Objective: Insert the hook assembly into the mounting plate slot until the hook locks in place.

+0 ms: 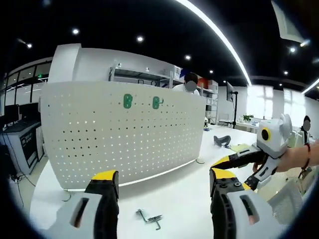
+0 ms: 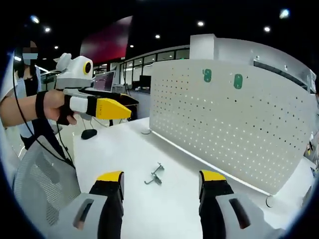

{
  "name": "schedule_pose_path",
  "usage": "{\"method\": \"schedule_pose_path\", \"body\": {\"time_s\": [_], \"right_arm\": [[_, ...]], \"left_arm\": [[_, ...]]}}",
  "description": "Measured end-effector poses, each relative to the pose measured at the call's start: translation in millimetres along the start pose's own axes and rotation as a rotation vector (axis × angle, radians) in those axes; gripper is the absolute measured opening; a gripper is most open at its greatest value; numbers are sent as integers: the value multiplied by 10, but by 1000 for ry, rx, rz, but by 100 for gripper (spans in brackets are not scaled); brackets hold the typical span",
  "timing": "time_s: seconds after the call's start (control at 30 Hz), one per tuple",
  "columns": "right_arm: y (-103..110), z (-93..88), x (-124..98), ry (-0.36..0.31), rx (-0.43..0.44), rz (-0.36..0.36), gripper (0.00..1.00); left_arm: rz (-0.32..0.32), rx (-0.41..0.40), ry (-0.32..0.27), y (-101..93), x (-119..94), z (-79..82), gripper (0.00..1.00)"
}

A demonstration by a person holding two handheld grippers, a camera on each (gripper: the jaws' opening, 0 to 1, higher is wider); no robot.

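Right gripper view: the right gripper rises from the bottom edge with its yellow-tipped jaws spread wide and nothing between them. Directly above the gap, at lower centre, the hook assembly lies flat on the white table, its long axis running diagonally from lower left to upper right. Beyond it, filling the right half, stands the perforated mounting plate, with two green clips near its top edge. At upper left the left gripper is held in a hand; its jaws appear closed and empty. Left gripper view: the hook assembly lies at bottom centre between the jaws. Judged from both views, the hook lies within reach of either gripper, the right seeming better aligned.
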State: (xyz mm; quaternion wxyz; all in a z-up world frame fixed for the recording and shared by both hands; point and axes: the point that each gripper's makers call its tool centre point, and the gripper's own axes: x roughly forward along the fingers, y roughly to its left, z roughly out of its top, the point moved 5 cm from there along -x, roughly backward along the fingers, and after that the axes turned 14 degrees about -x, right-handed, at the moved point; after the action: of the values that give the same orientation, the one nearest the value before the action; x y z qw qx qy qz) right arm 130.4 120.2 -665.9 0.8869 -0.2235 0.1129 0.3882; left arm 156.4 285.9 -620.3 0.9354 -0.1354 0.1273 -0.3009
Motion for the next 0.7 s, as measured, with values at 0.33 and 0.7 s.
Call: {"method": "schedule_pose_path", "body": {"time_s": [0.33, 0.7], "right_arm": [[7, -58, 190, 24, 11, 37, 59], [14, -152, 359, 75, -3, 77, 58]], "left_arm": [[9, -23, 6, 35, -112, -122, 76], [22, -30, 24, 95, -222, -245, 79]]}}
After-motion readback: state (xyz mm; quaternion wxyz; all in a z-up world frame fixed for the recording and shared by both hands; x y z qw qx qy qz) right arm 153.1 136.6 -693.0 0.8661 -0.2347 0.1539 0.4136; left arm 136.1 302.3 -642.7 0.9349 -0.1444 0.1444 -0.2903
